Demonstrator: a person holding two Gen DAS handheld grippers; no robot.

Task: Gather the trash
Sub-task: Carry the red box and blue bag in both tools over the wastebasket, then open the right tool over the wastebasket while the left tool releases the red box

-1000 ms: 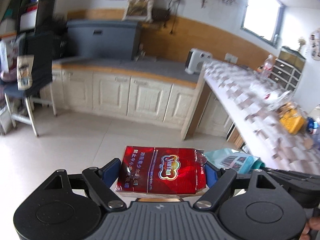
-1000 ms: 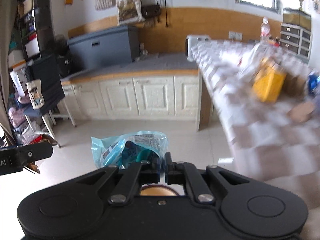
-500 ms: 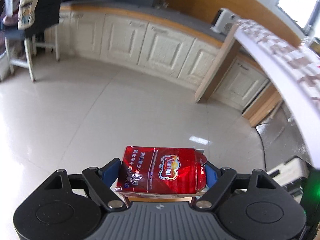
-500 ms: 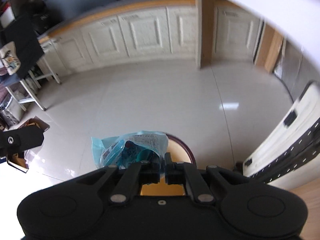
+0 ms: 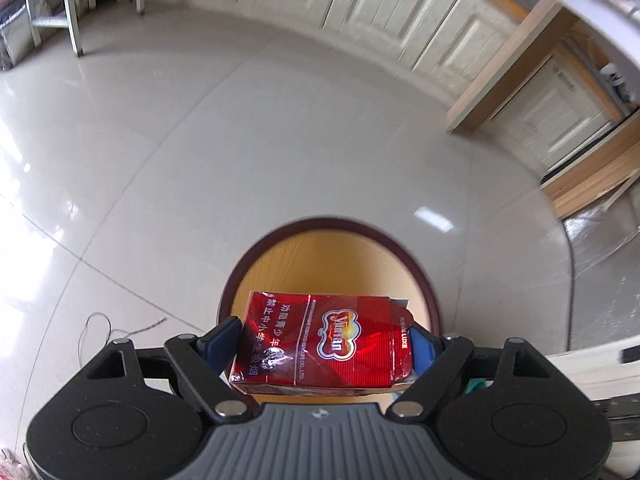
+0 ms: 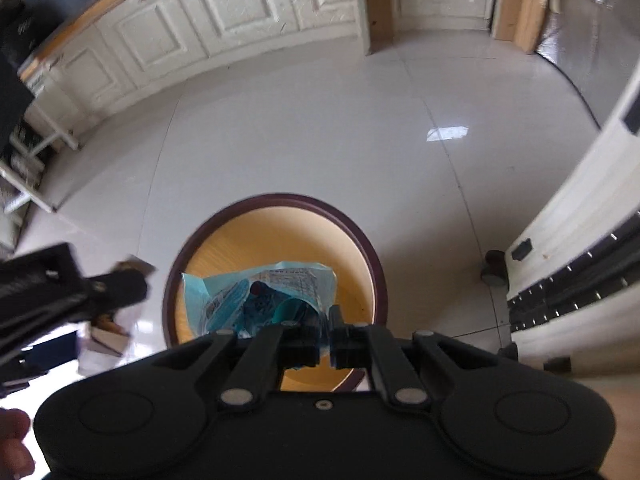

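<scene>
The left gripper [image 5: 326, 346] clamps a red cigarette pack [image 5: 326, 344] crosswise between its blue pads [image 5: 222, 340]; the pack's torn top flap faces right. Only the right wrist view shows the right gripper [image 6: 325, 334], pinched shut on a crumpled teal plastic wrapper [image 6: 260, 292]. Both hang above a round bin [image 5: 430, 300] with a dark rim and yellow-orange inside, on pale glossy floor tiles [image 5: 280, 140]. Cream cabinets [image 6: 240, 12] stand beyond.

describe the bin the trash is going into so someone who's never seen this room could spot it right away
Start at the pale glossy tiled floor in front of the cream cabinets. Standing on it, straight below both grippers, is a round open bin. Its dark maroon rim around a yellow-orange inside sets it apart; nothing else on the floor is round or that colour.
</scene>
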